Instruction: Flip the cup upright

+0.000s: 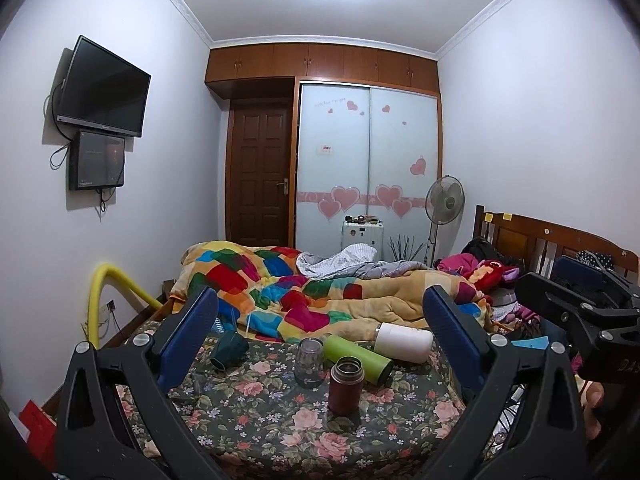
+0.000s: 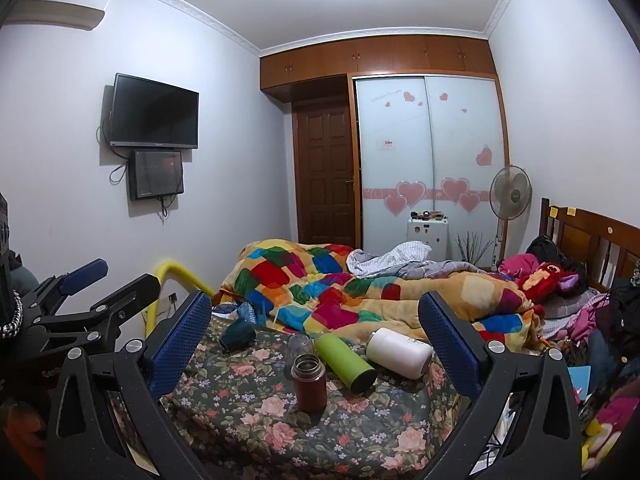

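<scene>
Several cups sit on the floral bedsheet (image 1: 272, 432). A brown flask (image 1: 346, 385) stands upright with its mouth open; it also shows in the right wrist view (image 2: 308, 381). A clear glass cup (image 1: 309, 362) stands behind it. A green bottle (image 1: 357, 357), a white bottle (image 1: 404, 341) and a dark teal mug (image 1: 229, 349) lie on their sides. My left gripper (image 1: 320, 328) is open and empty, short of the cups. My right gripper (image 2: 316, 324) is open and empty too; it also shows at the right of the left wrist view (image 1: 576, 300).
A colourful patchwork quilt (image 1: 288, 292) is heaped behind the cups. Clothes and a red plush toy (image 1: 490, 272) pile by the wooden headboard (image 1: 540, 240) on the right. A yellow padded rail (image 1: 104, 284) stands at the bed's left edge.
</scene>
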`<state>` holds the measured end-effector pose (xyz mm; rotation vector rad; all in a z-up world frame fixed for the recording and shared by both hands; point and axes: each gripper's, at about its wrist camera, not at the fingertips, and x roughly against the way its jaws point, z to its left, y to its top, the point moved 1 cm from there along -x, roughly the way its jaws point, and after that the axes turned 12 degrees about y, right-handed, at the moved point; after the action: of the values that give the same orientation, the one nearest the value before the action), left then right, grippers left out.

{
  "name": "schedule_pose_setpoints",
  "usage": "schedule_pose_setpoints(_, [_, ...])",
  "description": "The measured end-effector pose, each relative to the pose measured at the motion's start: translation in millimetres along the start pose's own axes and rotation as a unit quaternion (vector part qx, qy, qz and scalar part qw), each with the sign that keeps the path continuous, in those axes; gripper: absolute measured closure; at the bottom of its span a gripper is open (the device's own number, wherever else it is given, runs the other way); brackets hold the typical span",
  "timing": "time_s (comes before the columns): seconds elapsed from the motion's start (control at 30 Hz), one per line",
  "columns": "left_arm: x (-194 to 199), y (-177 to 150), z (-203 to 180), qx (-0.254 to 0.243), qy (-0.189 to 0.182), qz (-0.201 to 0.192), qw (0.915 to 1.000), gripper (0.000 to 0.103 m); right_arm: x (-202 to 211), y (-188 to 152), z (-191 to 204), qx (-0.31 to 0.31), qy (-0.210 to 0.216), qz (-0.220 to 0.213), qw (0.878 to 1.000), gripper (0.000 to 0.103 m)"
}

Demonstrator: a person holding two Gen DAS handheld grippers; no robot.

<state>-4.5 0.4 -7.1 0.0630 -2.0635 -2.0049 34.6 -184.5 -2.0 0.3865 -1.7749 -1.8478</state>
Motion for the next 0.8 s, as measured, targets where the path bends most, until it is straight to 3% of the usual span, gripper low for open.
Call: schedule_pose_setpoints(0.8, [-6.4, -2.5, -5.9, -0.005, -0.003, 0.004, 1.0000, 0.000, 0.0, -3.1, -0.2, -0.002, 0.000, 0.005, 1.000, 0.000])
